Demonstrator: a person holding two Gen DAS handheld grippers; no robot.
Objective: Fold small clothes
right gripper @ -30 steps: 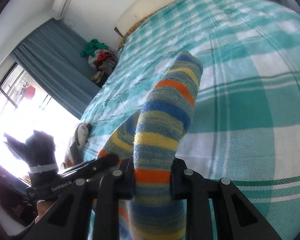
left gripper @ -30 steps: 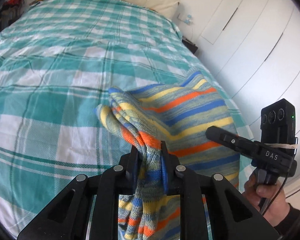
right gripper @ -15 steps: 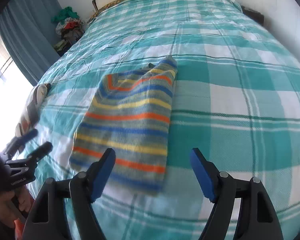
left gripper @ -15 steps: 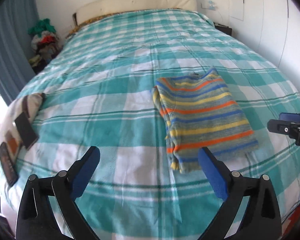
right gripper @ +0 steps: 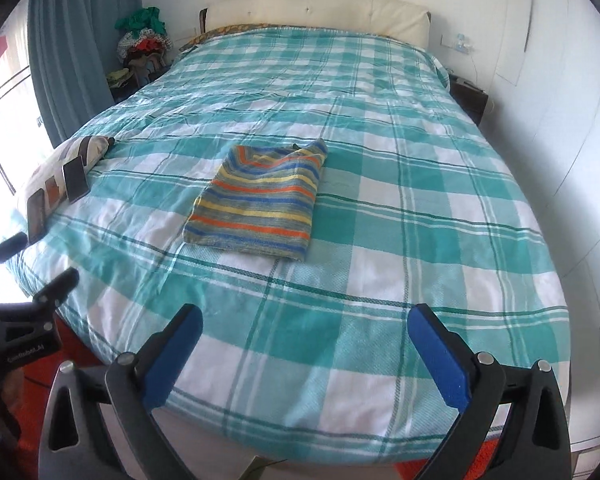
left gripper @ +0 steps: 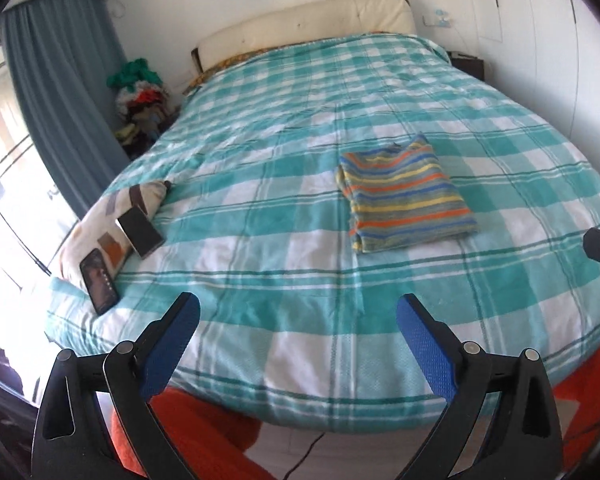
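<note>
**Both grippers empty, striped knit sitting folded on the bed**

Starting from my own hands: my left gripper is spread wide with nothing between the blue pads, just bedspread showing through the gap. My right gripper is opening too, jaws going apart, and there's no cloth between them either. Both hang over the near edge of the bed, well apart from the garment.

Further out, the striped knit top lies flat on the teal checked bedspread, roughly mid-bed, folded into a neat rectangle. From the left view it sits off to the right. Looks done to me, honestly, though I'd call that a guess.

Handling-wise: it reads as light, soft and floppy, a fuzzy knit that shouldn't slip out of rubbery pads but will sag and unfold if I lift it by a single layer. If I need to move it, I'd pinch through all the layers at the two near corners, one gripper each, and keep it low.

Way off on the left edge there's a patterned pillow with two phones on it, nowhere near my path
</note>
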